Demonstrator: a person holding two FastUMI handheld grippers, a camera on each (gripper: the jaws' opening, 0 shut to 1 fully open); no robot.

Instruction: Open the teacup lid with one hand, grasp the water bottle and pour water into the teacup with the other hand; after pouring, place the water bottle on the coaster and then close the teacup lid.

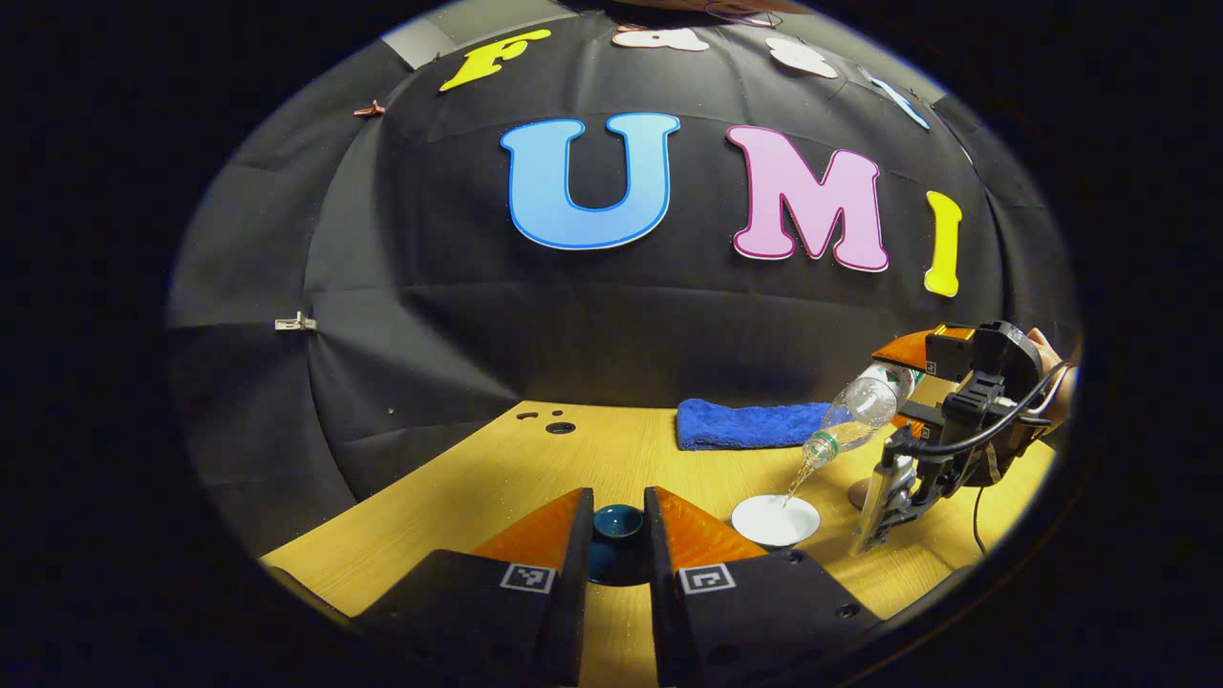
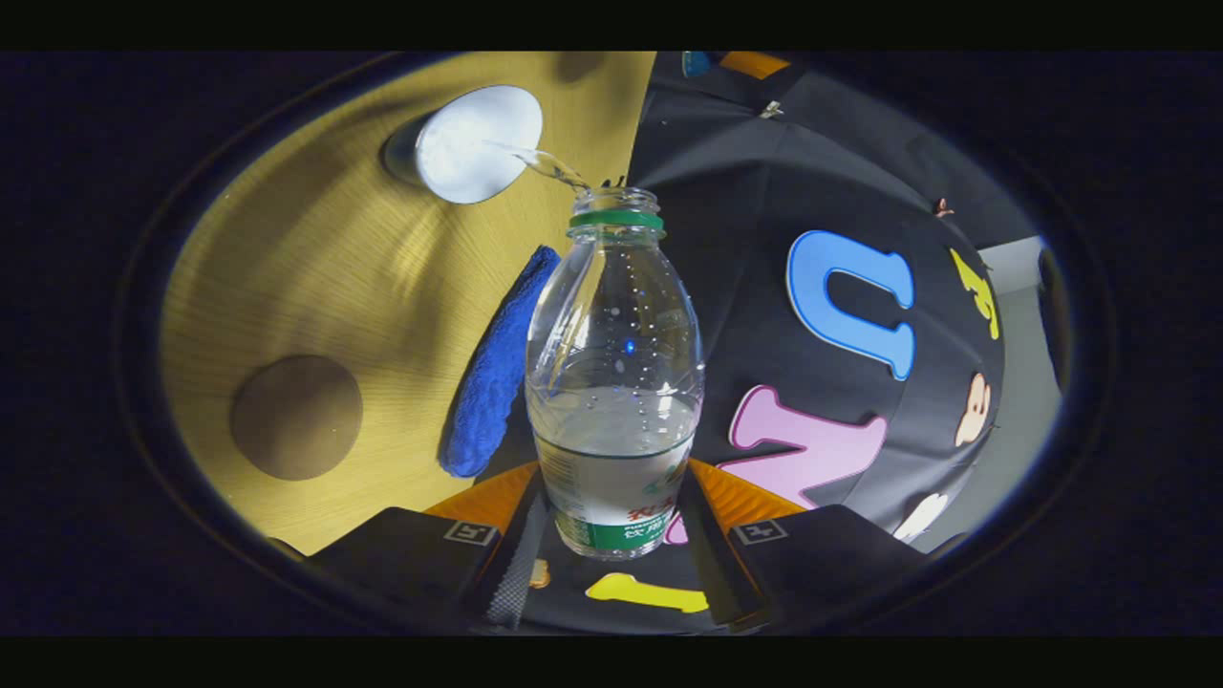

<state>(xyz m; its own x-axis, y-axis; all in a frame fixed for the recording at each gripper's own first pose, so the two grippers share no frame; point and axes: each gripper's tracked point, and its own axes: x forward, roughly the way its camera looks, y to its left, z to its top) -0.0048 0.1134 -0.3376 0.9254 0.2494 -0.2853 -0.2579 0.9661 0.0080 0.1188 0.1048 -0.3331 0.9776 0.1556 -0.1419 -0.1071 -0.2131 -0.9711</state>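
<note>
My left gripper (image 1: 618, 511) is shut on the dark teal teacup lid (image 1: 616, 535), holding it just above the wooden table (image 1: 535, 478). To its right stands the white teacup (image 1: 776, 521), uncovered. In the right gripper view, my right gripper (image 2: 616, 483) is shut on the clear water bottle (image 2: 616, 382), which is tilted with its mouth over the teacup (image 2: 473, 143). A thin stream of water (image 2: 545, 164) runs from the bottle into the cup. The bottle is under half full. The left gripper view shows the tilted bottle (image 1: 860, 411) and the right gripper (image 1: 903, 390) with a hand behind it.
A round brown coaster (image 2: 296, 418) lies on the table near the teacup, partly hidden behind the right gripper in the left gripper view. A folded blue towel (image 1: 755, 425) lies at the table's back edge against the black cloth wall. Small holes (image 1: 559, 427) mark the far left of the tabletop.
</note>
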